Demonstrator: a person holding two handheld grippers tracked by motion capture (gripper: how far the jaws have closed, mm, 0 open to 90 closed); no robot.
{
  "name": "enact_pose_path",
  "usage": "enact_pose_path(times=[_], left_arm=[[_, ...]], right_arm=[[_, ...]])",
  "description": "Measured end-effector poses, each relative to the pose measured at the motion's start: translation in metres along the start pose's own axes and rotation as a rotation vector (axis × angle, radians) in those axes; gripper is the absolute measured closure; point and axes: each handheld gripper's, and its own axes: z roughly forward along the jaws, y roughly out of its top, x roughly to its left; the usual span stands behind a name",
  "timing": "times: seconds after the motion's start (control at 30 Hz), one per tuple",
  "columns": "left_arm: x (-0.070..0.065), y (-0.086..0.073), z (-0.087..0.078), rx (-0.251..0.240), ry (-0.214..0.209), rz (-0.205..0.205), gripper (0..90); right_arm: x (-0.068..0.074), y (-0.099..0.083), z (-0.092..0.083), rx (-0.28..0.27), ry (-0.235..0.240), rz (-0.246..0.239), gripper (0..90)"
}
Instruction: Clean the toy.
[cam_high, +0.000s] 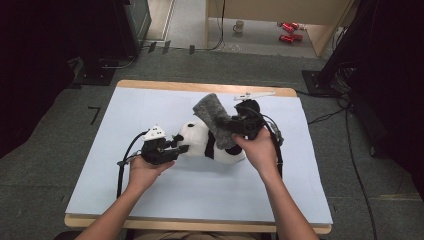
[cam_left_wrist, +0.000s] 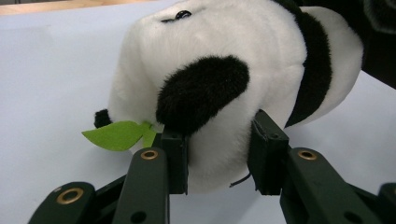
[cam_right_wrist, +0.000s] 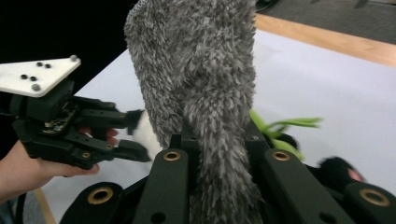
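On the pale blue table (cam_high: 150, 200), the left gripper (cam_left_wrist: 219, 154) pinches the white-and-black plush panda (cam_left_wrist: 219, 70). The right gripper (cam_right_wrist: 217, 154) clamps a fuzzy grey cloth (cam_right_wrist: 201, 70), probably a hat; steady the panda while easing it over.

I had the plush panda (cam_high: 207, 142) lying mid-table (cam_high: 150, 200), head end toward my left. Left gripper (cam_high: 177, 146) sat just left of it, jaws either side of the head. Right gripper (cam_high: 235, 125) was behind and right of the panda, above it, with the fuzzy cloth (cam_high: 215, 120) draped over the panda's back. Mug (cam_high: 239, 26) on the floor beyond the table.
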Motion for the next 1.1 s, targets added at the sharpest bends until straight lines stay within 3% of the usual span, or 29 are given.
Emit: enact_pose_path(times=[0.13,0.4,0.47,0.53,0.67,0.77,0.93,1.03,1.1], left_arm=[[-0.006,-0.003,-0.002,-0.007,0.003,-0.012,63.4],[-0.019,-0.011,-0.003,-0.054,0.056,0.026,63.0],[-0.021,-0.012,-0.003,-0.057,0.064,0.027,63.1],[-0.019,-0.014,-0.002,-0.043,0.062,0.014,63.2],[-0.014,-0.016,-0.001,-0.026,0.052,0.003,63.2],[-0.013,-0.016,0.000,-0.025,0.056,0.004,63.1],[-0.009,-0.016,0.000,-0.026,0.055,-0.013,62.6],[-0.004,-0.014,0.000,-0.017,0.037,-0.024,62.6],[-0.004,-0.013,0.001,-0.016,0.031,-0.023,62.6]], right_arm=[[0.018,0.003,0.016,0.015,0.037,-0.028,78.2],[0.046,0.000,0.054,0.083,0.107,-0.073,77.8],[0.045,-0.004,0.064,0.108,0.113,-0.073,77.6],[0.042,-0.008,0.071,0.118,0.097,-0.105,77.1],[0.031,-0.011,0.075,0.127,0.070,-0.119,77.0],[0.025,-0.012,0.072,0.128,0.061,-0.110,77.0],[0.014,-0.013,0.059,0.120,-0.011,-0.117,76.9],[0.003,-0.015,0.052,0.127,-0.080,-0.119,77.1],[-0.008,-0.017,0.048,0.116,-0.052,-0.072,77.1]])
